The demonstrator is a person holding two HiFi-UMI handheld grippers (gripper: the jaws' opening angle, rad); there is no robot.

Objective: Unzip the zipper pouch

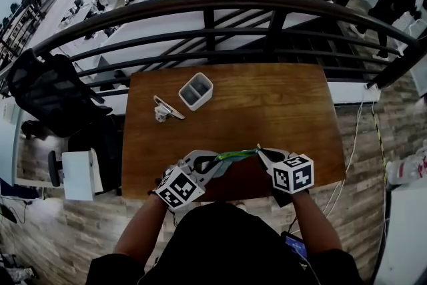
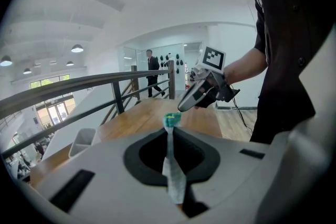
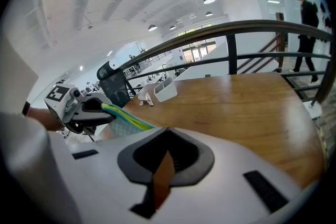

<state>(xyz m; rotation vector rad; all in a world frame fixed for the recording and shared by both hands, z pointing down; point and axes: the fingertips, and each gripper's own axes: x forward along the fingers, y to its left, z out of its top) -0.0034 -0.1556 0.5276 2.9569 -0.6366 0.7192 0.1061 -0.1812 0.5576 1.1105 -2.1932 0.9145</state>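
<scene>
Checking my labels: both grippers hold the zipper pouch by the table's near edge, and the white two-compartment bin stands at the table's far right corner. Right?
Not quite: the white two-compartment bin stands in the far left part of the table, not the far right corner, as the head view shows. The left gripper and right gripper do hold the zipper pouch by the near edge.
</scene>
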